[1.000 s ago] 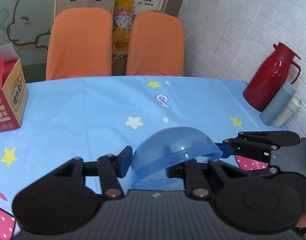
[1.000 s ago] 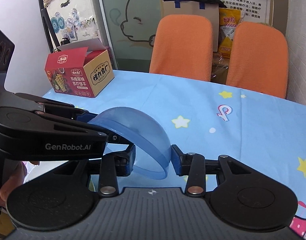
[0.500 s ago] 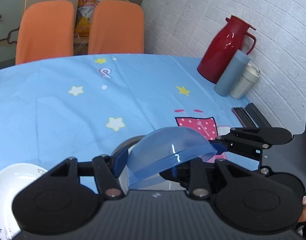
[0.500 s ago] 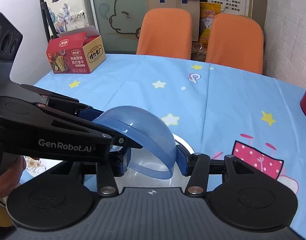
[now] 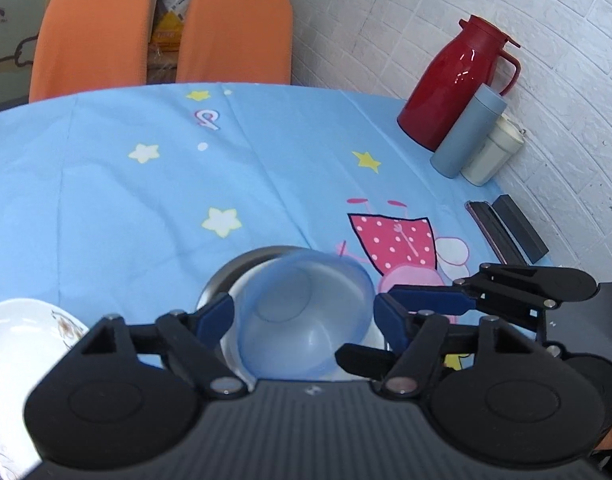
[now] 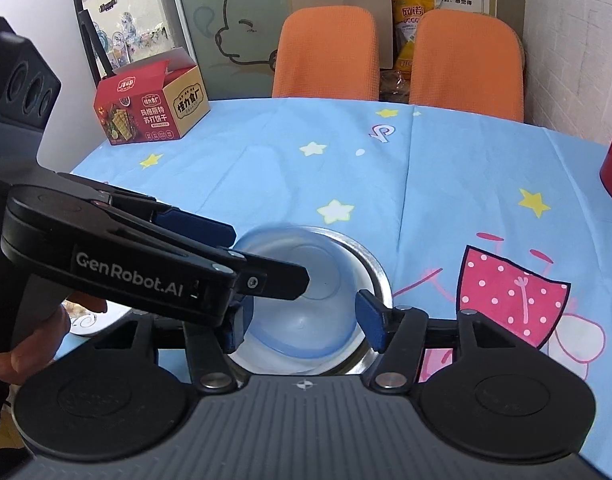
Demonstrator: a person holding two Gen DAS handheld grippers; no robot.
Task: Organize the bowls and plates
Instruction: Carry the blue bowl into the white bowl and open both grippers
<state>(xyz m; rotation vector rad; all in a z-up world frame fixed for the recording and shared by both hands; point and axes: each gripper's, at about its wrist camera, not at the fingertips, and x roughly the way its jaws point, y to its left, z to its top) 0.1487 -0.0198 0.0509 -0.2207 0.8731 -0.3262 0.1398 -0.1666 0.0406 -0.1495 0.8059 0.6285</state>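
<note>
A translucent blue bowl [image 5: 306,312] [image 6: 306,300] lies in a white bowl [image 5: 372,338], which nests in a metal bowl [image 5: 226,272] [image 6: 376,276] on the blue tablecloth. It looks slightly blurred, with its hollow facing the cameras. My left gripper [image 5: 304,316] straddles it and its jaws are opening, both blue pads off the bowl's sides. My right gripper [image 6: 302,324] straddles the same bowl from the other side, also opening with its pads off the rim. Each gripper shows in the other's view, the left gripper [image 6: 266,254] crossing over the bowl's left edge.
A white patterned plate [image 5: 22,356] lies at the near left. A red thermos [image 5: 454,88], a grey-blue flask [image 5: 466,132] and a cream cup [image 5: 490,156] stand by the brick wall. A red snack box [image 6: 150,108] sits far left. Orange chairs [image 6: 326,56] stand behind.
Both grippers carried the blue bowl, dome up, rightward over the table to the metal bowl. Their jaws then spread and the bowl dropped out of the grip into the stack.
</note>
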